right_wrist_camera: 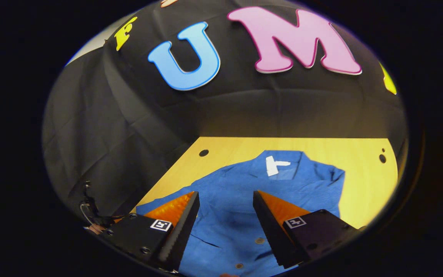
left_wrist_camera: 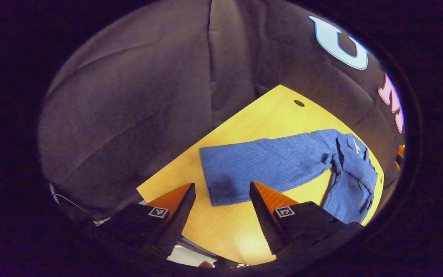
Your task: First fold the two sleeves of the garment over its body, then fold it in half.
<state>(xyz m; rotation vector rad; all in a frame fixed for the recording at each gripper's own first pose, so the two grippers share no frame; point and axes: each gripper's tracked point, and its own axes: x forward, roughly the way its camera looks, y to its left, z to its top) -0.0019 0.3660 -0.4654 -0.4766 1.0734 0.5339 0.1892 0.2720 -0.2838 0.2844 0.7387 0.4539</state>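
left gripper [left_wrist_camera: 221,192] apart | sleeve [left_wrist_camera: 260,165] cuff between its tips, long axis running ahead-right | right gripper [right_wrist_camera: 225,200] apart over garment [right_wrist_camera: 240,188]

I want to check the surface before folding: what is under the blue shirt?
The blue shirt lies spread on the yellow wooden table, with one sleeve stretched out flat. Anything between cloth and table is covered and cannot be seen.

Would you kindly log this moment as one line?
left gripper: open, above sleeve | right gripper: open, over shirt | folds: none
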